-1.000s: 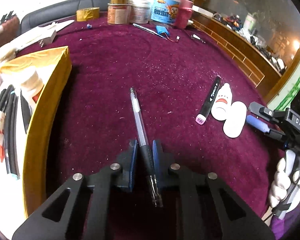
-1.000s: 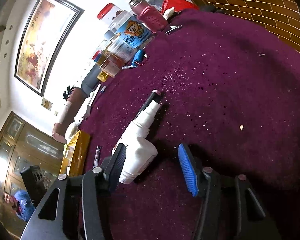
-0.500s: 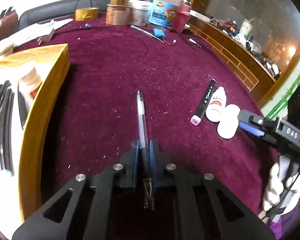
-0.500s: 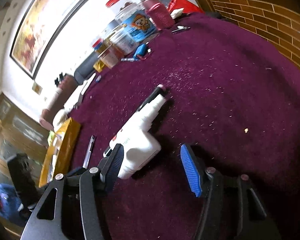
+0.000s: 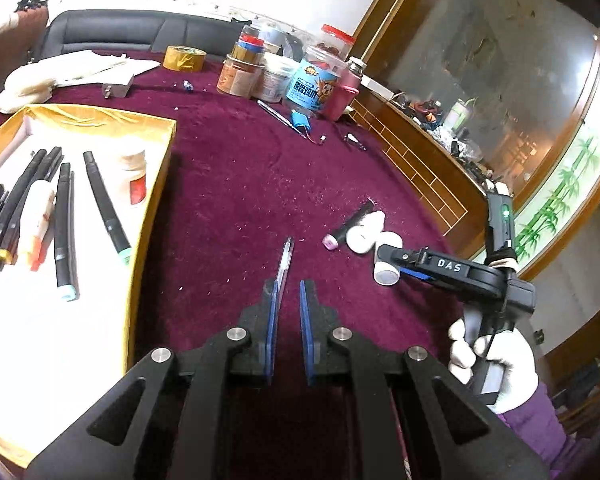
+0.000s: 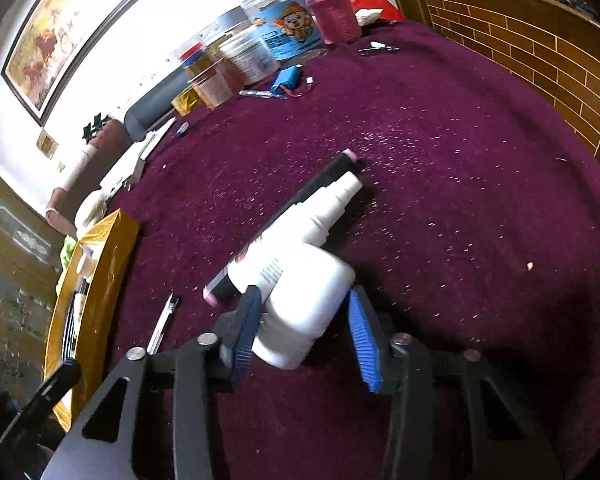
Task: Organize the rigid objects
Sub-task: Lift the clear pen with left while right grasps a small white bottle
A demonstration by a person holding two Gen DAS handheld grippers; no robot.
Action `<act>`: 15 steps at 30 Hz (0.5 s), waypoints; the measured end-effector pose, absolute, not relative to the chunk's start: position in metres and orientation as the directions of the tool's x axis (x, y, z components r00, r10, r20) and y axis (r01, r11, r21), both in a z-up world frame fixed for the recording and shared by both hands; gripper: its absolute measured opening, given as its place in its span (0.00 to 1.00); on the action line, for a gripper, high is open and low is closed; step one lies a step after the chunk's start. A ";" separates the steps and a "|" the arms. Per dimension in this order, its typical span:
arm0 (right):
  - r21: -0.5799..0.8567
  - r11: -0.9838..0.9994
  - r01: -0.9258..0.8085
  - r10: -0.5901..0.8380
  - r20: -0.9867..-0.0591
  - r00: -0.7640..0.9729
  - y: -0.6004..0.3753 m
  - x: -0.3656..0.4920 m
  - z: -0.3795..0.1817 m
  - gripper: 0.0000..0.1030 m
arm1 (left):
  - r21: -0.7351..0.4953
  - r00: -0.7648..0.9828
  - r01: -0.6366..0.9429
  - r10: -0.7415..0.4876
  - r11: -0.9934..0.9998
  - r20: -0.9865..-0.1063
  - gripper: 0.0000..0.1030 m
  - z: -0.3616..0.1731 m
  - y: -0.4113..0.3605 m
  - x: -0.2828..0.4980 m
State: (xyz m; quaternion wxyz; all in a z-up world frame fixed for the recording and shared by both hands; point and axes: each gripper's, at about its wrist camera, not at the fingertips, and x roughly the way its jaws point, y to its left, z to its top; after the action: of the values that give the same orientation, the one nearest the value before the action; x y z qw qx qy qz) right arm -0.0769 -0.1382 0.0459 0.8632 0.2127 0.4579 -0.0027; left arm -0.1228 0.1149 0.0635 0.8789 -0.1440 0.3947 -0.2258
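Observation:
My left gripper [image 5: 287,294] stands open above the maroon cloth; a clear ballpoint pen [image 5: 284,262] lies on the cloth beyond the tips, by the left finger, not held. It also shows in the right wrist view [image 6: 165,318]. My right gripper [image 6: 302,312] is open with its jaws around a white bottle [image 6: 300,296] lying on the cloth, both pads close to its sides. A second white bottle [image 6: 324,210] and a black marker with pink ends [image 6: 300,204] lie just beyond. The gold tray [image 5: 156,184] at left holds several markers and a small bottle.
Jars, tins, a pink flask [image 5: 344,88] and a tape roll [image 5: 184,58] crowd the far edge. A blue battery pack [image 5: 302,120] and a metal tool lie in front of them. A wooden rail [image 5: 420,168] borders the table at right.
My left gripper opened, let go of the pen and rose, tilting toward the room. My right gripper moved forward and narrowed, bringing the nearest white bottle between its jaws.

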 end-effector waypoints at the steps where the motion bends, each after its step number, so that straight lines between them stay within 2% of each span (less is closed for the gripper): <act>1: 0.362 0.912 0.194 0.192 -0.793 0.579 -0.136 -0.079 0.046 0.30 | -0.432 0.581 0.289 -0.516 0.854 -0.630 0.08 0.063 0.114 -0.123; 7: 0.264 0.948 0.177 0.125 -0.821 0.558 -0.117 -0.076 0.045 0.29 | -0.348 0.510 0.304 -0.460 0.887 -0.727 0.11 0.041 0.076 -0.103; 9: 0.258 0.950 0.178 0.119 -0.823 0.555 -0.116 -0.075 0.045 0.29 | -0.292 0.478 0.289 -0.402 0.912 -0.781 0.23 0.029 0.058 -0.090; 10: 0.255 0.951 0.177 0.117 -0.823 0.555 -0.116 -0.074 0.045 0.29 | -0.246 0.499 0.281 -0.360 0.928 -0.788 0.42 0.027 0.052 -0.086; 11: 0.252 0.952 0.175 0.116 -0.823 0.556 -0.116 -0.074 0.045 0.29 | -0.199 0.494 0.291 -0.325 0.936 -0.807 0.48 0.021 0.044 -0.081; 13: 0.249 0.955 0.163 0.119 -0.821 0.558 -0.117 -0.073 0.045 0.29 | -0.111 0.534 0.330 -0.282 0.937 -0.797 0.47 0.019 0.031 -0.082; 15: 0.276 0.950 0.147 0.151 -0.816 0.559 -0.120 -0.074 0.045 0.29 | -0.146 0.520 0.344 -0.317 0.928 -0.793 0.13 0.020 0.035 -0.082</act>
State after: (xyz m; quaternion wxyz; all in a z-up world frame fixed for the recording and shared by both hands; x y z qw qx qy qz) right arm -0.0744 -0.1196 0.0454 0.8685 0.1582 0.4697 0.0012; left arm -0.0820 0.0348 0.0201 0.8716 0.0144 0.4518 -0.1896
